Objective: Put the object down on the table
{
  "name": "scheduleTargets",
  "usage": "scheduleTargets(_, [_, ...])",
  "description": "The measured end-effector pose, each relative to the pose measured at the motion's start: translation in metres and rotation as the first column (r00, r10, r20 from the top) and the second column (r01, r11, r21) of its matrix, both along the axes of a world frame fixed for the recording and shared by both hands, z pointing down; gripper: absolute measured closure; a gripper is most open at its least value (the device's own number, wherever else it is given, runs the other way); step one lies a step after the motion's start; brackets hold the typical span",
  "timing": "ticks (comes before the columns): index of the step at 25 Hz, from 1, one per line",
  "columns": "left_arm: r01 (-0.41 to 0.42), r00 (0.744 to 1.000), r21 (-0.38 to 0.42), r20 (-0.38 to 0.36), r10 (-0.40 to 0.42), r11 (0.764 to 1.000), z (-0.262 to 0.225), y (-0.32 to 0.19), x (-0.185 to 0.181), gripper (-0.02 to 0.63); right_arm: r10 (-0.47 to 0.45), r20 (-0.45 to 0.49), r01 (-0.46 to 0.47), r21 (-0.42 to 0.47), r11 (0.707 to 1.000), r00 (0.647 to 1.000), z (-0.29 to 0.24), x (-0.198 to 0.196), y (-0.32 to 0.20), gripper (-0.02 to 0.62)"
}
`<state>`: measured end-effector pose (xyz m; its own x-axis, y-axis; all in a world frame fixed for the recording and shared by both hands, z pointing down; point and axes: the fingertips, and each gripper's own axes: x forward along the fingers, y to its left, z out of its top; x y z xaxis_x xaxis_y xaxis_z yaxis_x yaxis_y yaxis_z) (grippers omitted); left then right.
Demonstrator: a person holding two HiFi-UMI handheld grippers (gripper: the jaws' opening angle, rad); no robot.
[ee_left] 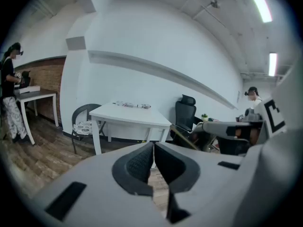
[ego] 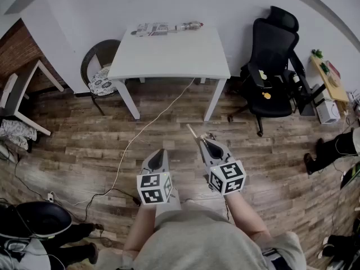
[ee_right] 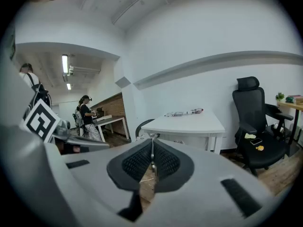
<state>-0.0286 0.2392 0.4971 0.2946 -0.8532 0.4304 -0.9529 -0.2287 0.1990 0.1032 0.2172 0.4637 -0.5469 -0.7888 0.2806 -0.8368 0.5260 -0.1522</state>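
Pale thin stick (ego: 192,131) is clamped in right gripper (ego: 205,143) | its length is shown by head view only, edge-on elsewhere | left gripper (ee_left: 153,149) is closed, empty | stick's kind cannot be told

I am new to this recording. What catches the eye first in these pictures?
A white table stands against the far wall, small items along its back edge, a black office chair to its right. Nearer, above the wooden floor, the right claw is shut on a thin pale stick that points toward the table; the left claw beside it is shut and empty.
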Motion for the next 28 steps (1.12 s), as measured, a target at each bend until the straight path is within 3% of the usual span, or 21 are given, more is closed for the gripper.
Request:
scheduleTargets(4, [-0.085, 0.994, 0.019, 0.067, 0.083, 0.996, -0.011, 0.041, 0.034, 0.594, 0.038, 0.016, -0.039, 0.035, 0.999, 0.999, -0.014, 0.028, 0.041, 0.588])
scheduleTargets(16, [-0.052, 0.997, 0.018, 0.063, 0.051, 0.998, -0.015, 0.085, 0.058, 0.594, 0.015, 0.036, -0.016, 0.037, 0.999, 0.999, -0.017, 0.052, 0.093, 0.588])
scheduleTargets(28, [-0.022, 0.999, 0.017, 0.044, 0.022, 1.0, -0.015, 0.088, 0.059, 0.594, -0.004, 0.055, 0.003, 0.029, 1.0, 0.998, -0.013, 0.055, 0.092, 0.588])
